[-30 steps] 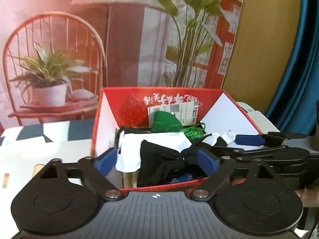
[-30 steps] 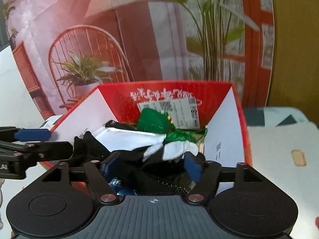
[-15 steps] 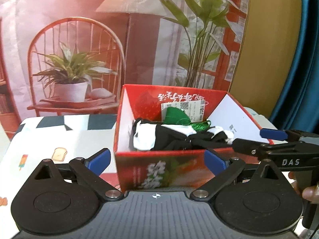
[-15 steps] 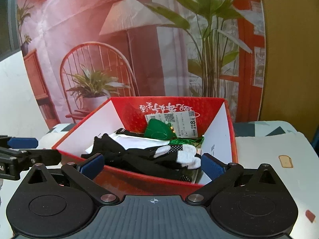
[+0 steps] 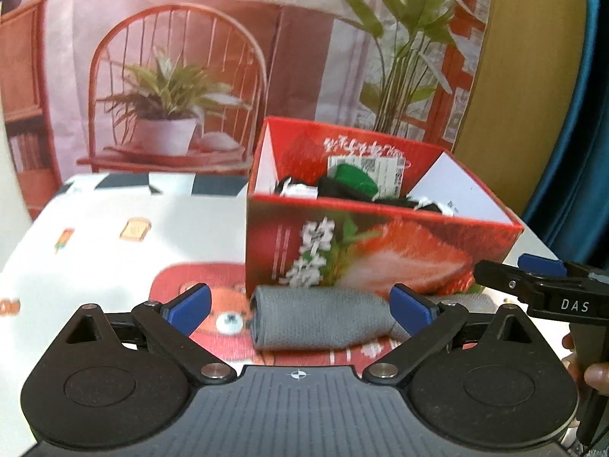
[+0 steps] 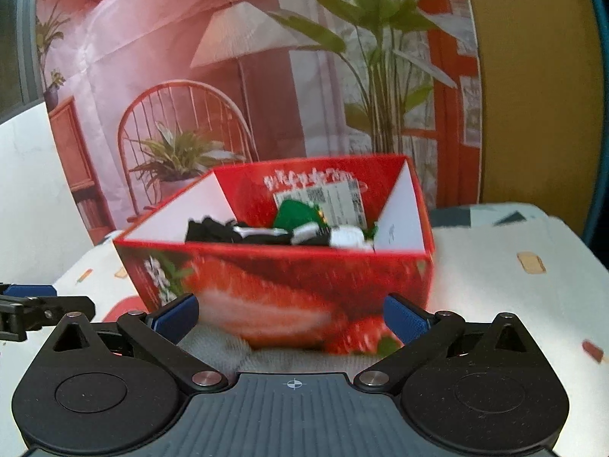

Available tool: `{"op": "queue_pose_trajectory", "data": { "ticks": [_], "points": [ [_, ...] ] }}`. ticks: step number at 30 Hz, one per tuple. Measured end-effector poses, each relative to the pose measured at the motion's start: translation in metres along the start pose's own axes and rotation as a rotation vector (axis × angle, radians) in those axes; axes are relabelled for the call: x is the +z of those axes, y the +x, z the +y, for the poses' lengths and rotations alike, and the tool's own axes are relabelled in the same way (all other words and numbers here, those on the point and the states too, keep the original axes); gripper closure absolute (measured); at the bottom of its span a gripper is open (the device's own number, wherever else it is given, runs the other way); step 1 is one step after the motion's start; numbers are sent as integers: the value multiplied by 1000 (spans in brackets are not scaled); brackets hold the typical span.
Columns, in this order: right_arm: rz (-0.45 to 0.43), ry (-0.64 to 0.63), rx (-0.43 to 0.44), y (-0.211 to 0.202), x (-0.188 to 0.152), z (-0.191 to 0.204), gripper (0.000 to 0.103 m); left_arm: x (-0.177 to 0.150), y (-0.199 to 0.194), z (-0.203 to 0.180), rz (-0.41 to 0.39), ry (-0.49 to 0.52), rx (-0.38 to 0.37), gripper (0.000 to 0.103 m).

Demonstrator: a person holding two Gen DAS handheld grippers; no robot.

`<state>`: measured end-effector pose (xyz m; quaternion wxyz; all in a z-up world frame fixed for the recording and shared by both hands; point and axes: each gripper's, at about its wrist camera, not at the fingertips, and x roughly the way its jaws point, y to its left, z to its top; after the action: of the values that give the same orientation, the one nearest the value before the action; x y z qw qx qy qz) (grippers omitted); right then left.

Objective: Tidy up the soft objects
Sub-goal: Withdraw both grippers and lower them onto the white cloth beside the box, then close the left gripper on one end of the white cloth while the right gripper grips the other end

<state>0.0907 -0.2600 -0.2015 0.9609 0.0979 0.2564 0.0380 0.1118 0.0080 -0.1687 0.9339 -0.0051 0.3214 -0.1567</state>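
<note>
Both grippers' fingers stand wide and empty: left gripper (image 5: 300, 304), right gripper (image 6: 291, 314). A grey rolled cloth (image 5: 319, 321) lies before the red box (image 5: 380, 251) on the tabletop (image 5: 114, 251).

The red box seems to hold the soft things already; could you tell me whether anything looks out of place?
Yes: a grey rolled cloth lies on the table in front of the red box, outside it, while the black, white and green items are inside.

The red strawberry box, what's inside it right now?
Inside the red strawberry box: black and white garments and a green item at the back. Anything beneath them and the box floor is hidden.
</note>
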Motion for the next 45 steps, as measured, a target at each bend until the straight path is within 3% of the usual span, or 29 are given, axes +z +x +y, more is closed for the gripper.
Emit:
{"op": "queue_pose_trajectory", "data": {
  "ticks": [10, 22, 32, 38, 45],
  "points": [
    [77, 21, -31, 1, -42, -11, 1, -35, 6, 7, 45, -15, 30, 2],
    [144, -45, -24, 6, -72, -6, 1, -59, 11, 9, 90, -35, 37, 3],
    [146, -53, -9, 5, -76, -6, 1, -65, 11, 11, 101, -56, 12, 6],
    [148, -51, -4, 6, -77, -6, 1, -66, 15, 11, 112, -72, -14, 18],
    [147, -36, -55, 7, -77, -13, 4, -65, 31, 13, 136, -72, 0, 21]
  ]
}}
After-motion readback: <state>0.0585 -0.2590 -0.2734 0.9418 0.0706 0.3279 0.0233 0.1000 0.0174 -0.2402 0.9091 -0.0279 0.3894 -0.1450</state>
